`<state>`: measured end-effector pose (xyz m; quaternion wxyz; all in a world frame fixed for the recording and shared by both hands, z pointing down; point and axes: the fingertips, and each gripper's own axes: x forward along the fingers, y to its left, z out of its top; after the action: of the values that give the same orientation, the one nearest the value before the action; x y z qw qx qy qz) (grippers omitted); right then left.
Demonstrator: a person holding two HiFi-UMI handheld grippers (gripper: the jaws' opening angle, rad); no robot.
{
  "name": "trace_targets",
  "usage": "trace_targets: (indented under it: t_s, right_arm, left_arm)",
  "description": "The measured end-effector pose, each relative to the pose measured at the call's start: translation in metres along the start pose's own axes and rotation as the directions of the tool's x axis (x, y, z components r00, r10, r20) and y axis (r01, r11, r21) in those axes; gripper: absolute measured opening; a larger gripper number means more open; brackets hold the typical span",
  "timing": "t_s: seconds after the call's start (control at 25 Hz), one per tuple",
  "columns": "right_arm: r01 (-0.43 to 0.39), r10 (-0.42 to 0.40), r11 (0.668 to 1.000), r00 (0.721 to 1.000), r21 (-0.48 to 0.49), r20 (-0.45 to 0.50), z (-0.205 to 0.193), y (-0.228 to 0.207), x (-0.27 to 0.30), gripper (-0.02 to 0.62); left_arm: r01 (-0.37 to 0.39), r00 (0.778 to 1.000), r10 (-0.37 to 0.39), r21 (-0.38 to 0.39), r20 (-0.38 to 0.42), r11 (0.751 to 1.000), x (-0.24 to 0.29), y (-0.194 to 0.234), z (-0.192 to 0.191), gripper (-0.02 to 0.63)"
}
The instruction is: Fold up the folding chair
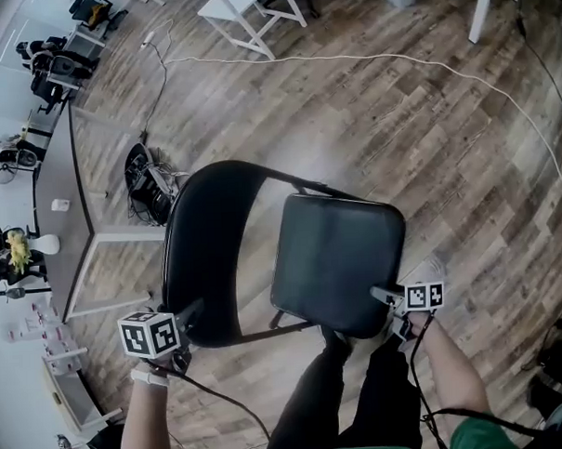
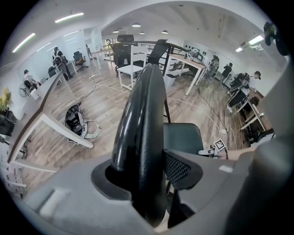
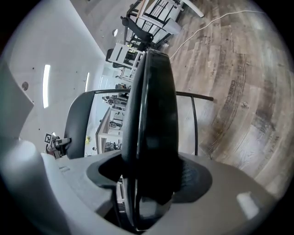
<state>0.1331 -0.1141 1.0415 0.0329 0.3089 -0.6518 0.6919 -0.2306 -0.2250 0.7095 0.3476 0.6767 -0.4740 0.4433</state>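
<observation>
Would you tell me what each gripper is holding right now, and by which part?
Both hold the chair: the left gripper grips the backrest by its edge, the right gripper the seat by its edge.

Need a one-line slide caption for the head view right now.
From above: left gripper clamps the chair backrest while right gripper grips the chair seat at its near corner.

no readable words or digits are showing anywhere. left cube [image 1: 148,334] on the left gripper [image 1: 188,312] and right cube [image 1: 424,295] on the right gripper [image 1: 381,293] are showing only black-and-white square code patterns. a faint mark on the floor [image 3: 236,92] is blurring out.
</observation>
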Motion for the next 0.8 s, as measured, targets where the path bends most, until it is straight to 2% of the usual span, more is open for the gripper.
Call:
trace_targets:
  t_s: [0.2, 0.48, 0.64, 0.8]
  right_arm:
    - [-0.018, 0.018, 1.000, 1.000, -0.002, 0.016, 0.003, 0.063, 0.002, 0.285]
    - [-0.016, 0.016, 1.000, 1.000, -0.010, 0.023, 0.004, 0.150, 0.015, 0.256]
    - [0.013, -0.013, 1.000, 1.000, -0.013, 0.018, 0.004, 0.193, 0.027, 0.244]
    - [0.094, -0.094, 0.996, 0.995, -0.009, 0.042, 0.004, 0.224, 0.036, 0.230]
  left_arm:
    - [0.045, 0.999, -0.045, 0.016, 0.027, 0.999, -0.035, 0.002, 0.014, 0.178]
    - [0.071, 0.993, -0.072, 0.016, 0.098, 0.997, -0.069, 0.020, 0.027, 0.156]
    - [0.083, 0.988, -0.083, 0.007, 0.128, 0.997, -0.087, 0.032, 0.036, 0.144]
    - [0.103, 0.983, -0.102, 0.001, 0.155, 0.995, -0.101, 0.042, 0.041, 0.135]
